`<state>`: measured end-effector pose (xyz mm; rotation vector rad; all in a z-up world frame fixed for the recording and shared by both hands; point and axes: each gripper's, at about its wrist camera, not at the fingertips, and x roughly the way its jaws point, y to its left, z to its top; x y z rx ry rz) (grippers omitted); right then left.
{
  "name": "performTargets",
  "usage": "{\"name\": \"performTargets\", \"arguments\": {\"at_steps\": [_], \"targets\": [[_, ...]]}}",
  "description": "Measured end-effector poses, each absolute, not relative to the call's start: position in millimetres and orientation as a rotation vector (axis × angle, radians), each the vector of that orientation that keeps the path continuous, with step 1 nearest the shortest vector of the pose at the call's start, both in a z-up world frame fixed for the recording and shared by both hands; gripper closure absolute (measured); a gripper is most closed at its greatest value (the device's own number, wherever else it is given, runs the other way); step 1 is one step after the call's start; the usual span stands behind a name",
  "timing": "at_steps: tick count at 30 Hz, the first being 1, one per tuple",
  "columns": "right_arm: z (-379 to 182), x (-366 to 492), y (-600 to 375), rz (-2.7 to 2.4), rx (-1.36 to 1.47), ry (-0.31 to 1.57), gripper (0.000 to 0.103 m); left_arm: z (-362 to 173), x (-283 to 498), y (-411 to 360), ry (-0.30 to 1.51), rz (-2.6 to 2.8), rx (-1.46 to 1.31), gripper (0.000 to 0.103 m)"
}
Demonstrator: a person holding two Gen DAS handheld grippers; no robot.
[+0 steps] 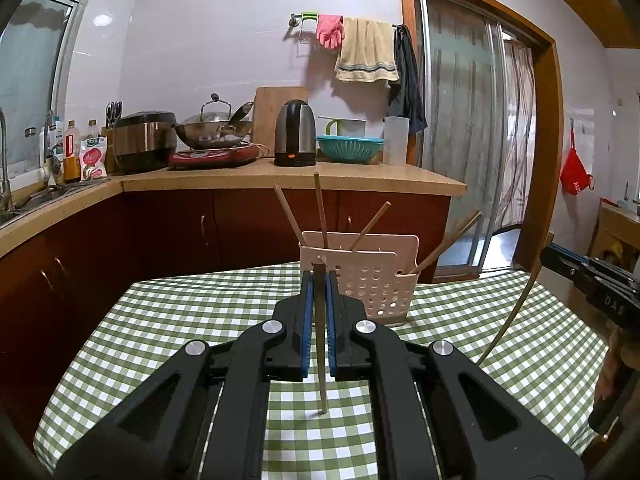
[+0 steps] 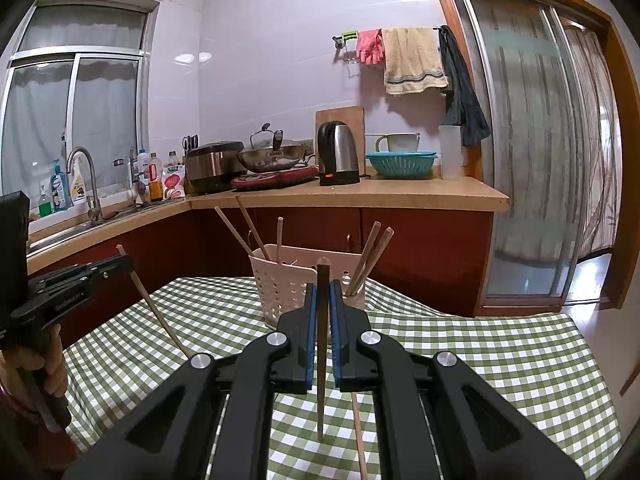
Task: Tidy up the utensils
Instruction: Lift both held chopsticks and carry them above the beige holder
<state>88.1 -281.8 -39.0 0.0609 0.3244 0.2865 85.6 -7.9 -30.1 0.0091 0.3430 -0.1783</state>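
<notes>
Nearest to the camera, the left gripper [image 1: 319, 280] has its fingers clenched on one chopstick [image 1: 322, 384], which stands almost upright between the blue pads, its lower end hanging just above the checked cloth of the desk [image 1: 160, 320]. The right gripper [image 2: 322, 292] grasps a second, darker chopstick [image 2: 321, 400] in the same upright way. In the right view another chopstick [image 2: 360, 436] lies flat on the cloth, just beside the right gripper.

The pink holder [image 1: 376, 284] with round holes stands near the far edge of the desk, in front of both grippers. Several chopsticks already lean in it, some in the left part and some at the right corner.

I think the risk is now at the insertion. Each stick is held near its middle by a thin grip, so it could turn between the pads if its tip hits the rim of the holder. The two grippers are near each other and could knock together, and the light holder could tip or slide.
</notes>
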Motion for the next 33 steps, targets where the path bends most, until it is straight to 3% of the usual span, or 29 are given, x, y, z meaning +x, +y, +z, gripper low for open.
{"name": "performTargets", "arguments": {"at_steps": [18, 33], "targets": [[-20.3, 96.1, -272.9, 0.311, 0.055, 0.289, 0.096, -12.4, 98.4, -3.3, 0.31, -0.195, -0.023, 0.097], [57.4, 136.7, -268.0, 0.352, 0.026, 0.062, 0.096, 66.2, 128.7, -7.9, 0.091, -0.234, -0.025, 0.097]]}}
